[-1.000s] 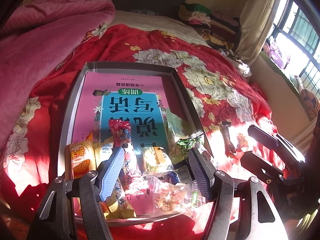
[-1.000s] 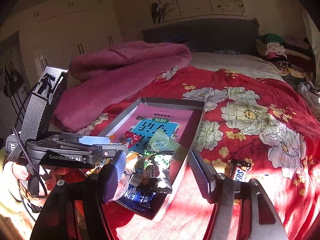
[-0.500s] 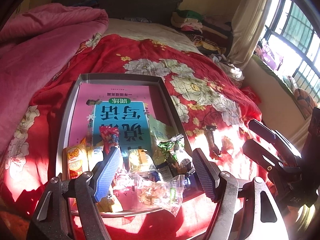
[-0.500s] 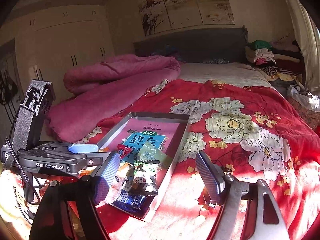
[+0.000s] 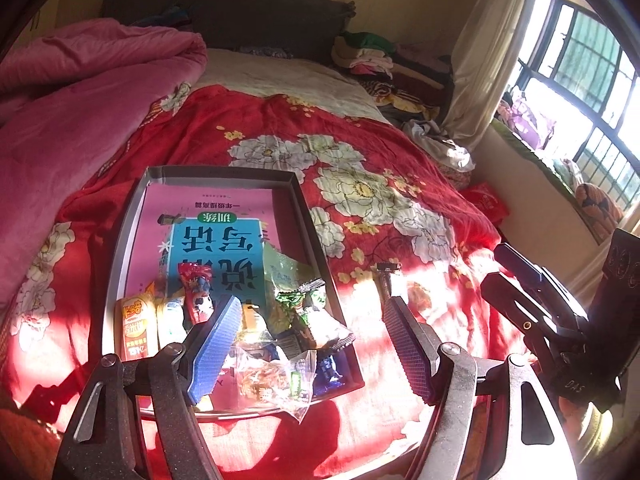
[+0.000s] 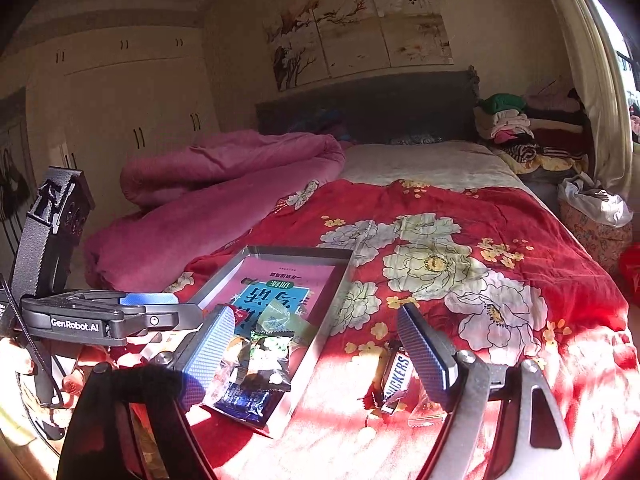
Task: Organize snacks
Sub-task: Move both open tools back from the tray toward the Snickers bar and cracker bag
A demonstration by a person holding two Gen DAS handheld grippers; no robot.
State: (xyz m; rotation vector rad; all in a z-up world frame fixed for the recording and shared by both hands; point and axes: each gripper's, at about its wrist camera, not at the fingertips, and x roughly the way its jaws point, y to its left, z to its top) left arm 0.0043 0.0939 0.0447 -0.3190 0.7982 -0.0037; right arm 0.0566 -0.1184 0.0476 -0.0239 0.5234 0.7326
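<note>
A grey tray (image 5: pixel 132 216) lies on the red flowered bedspread (image 5: pixel 360 152), with a pink and blue book (image 5: pixel 208 236) flat in it. Several snack packets are heaped at its near end: an orange one (image 5: pixel 134 328), a red one (image 5: pixel 196 288), a green one (image 5: pixel 304 300) and a clear bag (image 5: pixel 276 380). My left gripper (image 5: pixel 312 308) hovers open above that heap, holding nothing. My right gripper (image 6: pixel 314 312) is over the tray's near right corner with its jaws opening and nothing between them. A Snickers bar (image 6: pixel 396 372) lies on the bedspread beside its right finger.
A rumpled pink quilt (image 6: pixel 224 184) fills the bed's left side. Folded clothes (image 6: pixel 516 128) are stacked by the headboard. A window (image 5: pixel 592 92) with a curtain is on the right, wardrobes (image 6: pixel 132 112) on the left. A clear wrapper (image 6: pixel 424 412) lies near the Snickers bar.
Both grippers have risen and drawn back from the tray, so more of the room shows. The right jaws have spread much wider; the left jaws widened slightly.
</note>
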